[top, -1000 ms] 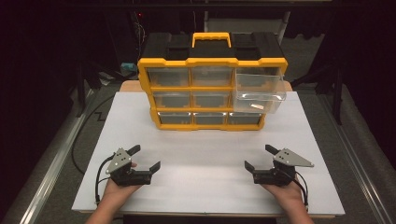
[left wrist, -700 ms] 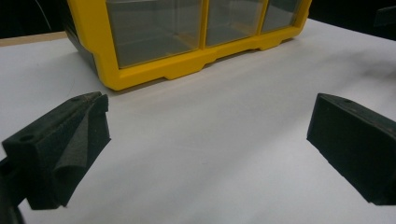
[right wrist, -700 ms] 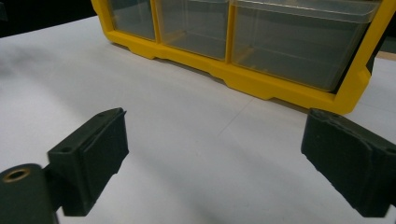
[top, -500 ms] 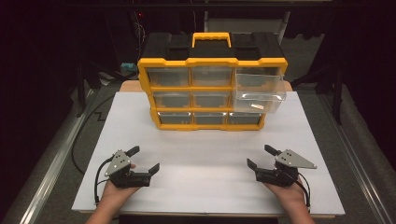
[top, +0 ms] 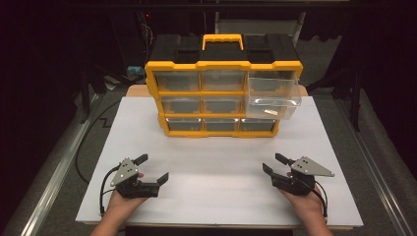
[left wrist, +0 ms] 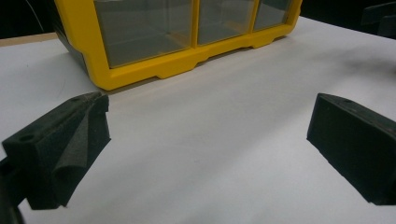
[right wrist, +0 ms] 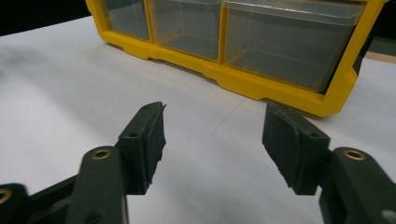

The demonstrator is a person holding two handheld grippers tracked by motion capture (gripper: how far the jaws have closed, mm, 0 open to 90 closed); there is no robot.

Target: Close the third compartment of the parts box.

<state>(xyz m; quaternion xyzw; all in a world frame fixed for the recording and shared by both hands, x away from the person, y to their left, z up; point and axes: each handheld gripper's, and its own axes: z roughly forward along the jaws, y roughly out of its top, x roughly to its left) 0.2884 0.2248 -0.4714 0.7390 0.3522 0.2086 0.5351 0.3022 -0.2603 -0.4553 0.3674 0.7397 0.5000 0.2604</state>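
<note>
Dark surroundings frame a white bench on which both tools wait near the person's edge, well apart from everything else. The right hand-held gripper rests low in its hand, aimed toward the yellow organizer; its jaws have just been closing partway and stand apart with nothing between them, probably a trial squeeze before reaching out. The left hand-held gripper lies opposite, jaws spread wide on bare bench, likely held ready. Farther out, the organizer stands upright at the back of the bench, drawers facing the person. Its upper right clear drawer is pulled out, seemingly left open for access.
</note>
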